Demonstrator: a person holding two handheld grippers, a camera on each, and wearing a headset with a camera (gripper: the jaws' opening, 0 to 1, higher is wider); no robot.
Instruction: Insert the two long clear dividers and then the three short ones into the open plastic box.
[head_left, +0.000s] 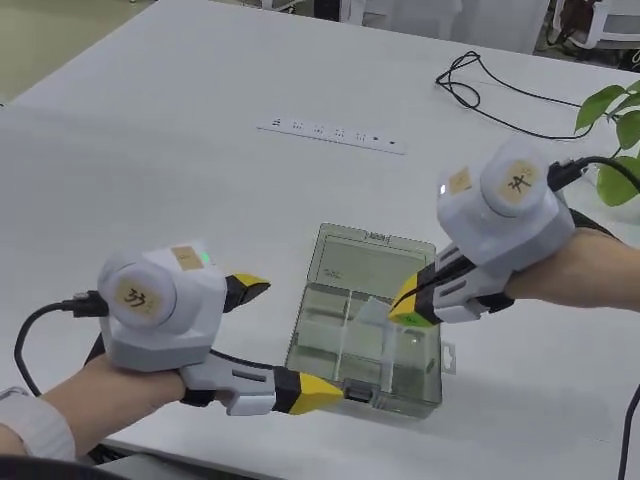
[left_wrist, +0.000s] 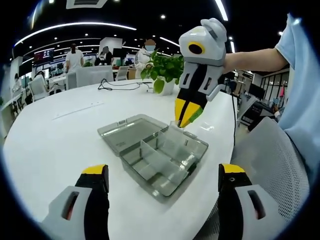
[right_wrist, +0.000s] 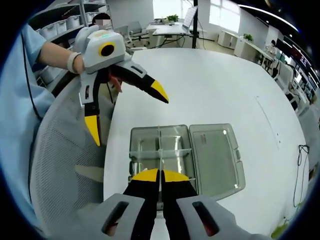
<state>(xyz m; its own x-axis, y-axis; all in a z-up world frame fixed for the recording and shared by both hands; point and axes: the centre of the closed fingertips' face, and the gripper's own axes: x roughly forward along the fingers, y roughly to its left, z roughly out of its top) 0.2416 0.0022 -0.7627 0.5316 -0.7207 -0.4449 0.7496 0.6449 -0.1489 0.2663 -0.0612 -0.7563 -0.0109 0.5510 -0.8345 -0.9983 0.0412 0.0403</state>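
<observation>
Box: clear plastic box (head_left: 345, 365) on the white desk (head_left: 180, 150), between the two grippers, its lid (head_left: 372, 258) laid open flat on the far side.
Inside the box: clear dividers (left_wrist: 146, 150) already stand in it and split it into compartments; how many cannot be told.
Right gripper: the right gripper (head_left: 405, 308) is pinched together on the top edge of a clear divider (left_wrist: 175, 131). In the right gripper view its yellow tips (right_wrist: 160, 174) meet with the thin sheet between them.
Held divider: upright, down among the compartments in the middle of the box. Whether it is fully seated cannot be told.
Left gripper: the left gripper (head_left: 290, 338) is spread wide and holds nothing. Its upper jaw points at the left side of the box. Its lower jaw lies along the desk with the tip just beside the box's near corner; contact cannot be told.
Left gripper view: the box sits ahead between the two parted jaws.
Desk: a white power strip (head_left: 330, 133) lies well beyond the box, with a black cable (head_left: 480, 85) and a green plant (head_left: 615, 120) at the far right.
</observation>
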